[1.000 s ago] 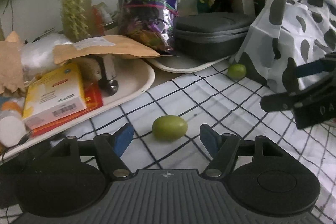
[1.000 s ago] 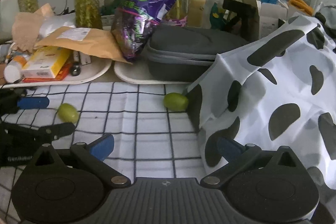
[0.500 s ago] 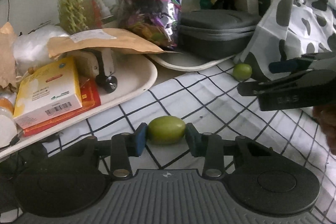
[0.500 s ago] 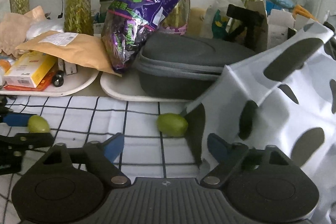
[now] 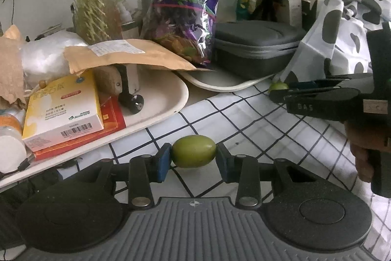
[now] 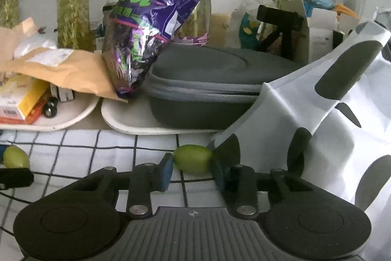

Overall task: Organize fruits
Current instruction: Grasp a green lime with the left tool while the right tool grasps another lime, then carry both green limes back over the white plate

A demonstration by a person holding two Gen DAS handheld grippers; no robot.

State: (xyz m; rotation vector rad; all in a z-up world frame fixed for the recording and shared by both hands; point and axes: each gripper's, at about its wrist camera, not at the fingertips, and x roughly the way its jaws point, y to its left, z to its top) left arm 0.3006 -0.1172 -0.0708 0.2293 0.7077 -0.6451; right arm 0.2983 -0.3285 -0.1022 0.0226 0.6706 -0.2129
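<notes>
Two small green oval fruits are on a white cloth with a black grid. My left gripper (image 5: 193, 160) is shut on the near green fruit (image 5: 194, 154), its blue pads pressing both ends. My right gripper (image 6: 191, 168) is shut on the far green fruit (image 6: 193, 162), which lies next to the cow-print fabric (image 6: 317, 126). In the left wrist view the right gripper (image 5: 288, 87) comes in from the right, with the far fruit (image 5: 277, 86) at its tips. In the right wrist view the near fruit (image 6: 14, 157) shows at the left edge.
A white tray (image 5: 168, 99) holds a yellow box (image 5: 61, 107), a brown envelope and clutter. A second tray (image 6: 136, 124) carries a grey zip case (image 6: 207, 89) and a purple snack bag (image 6: 146, 23). Plant vases stand along the back wall.
Both grippers went from open to shut. The left one closed on the near fruit first. The right one moved forward to the far fruit and closed on it.
</notes>
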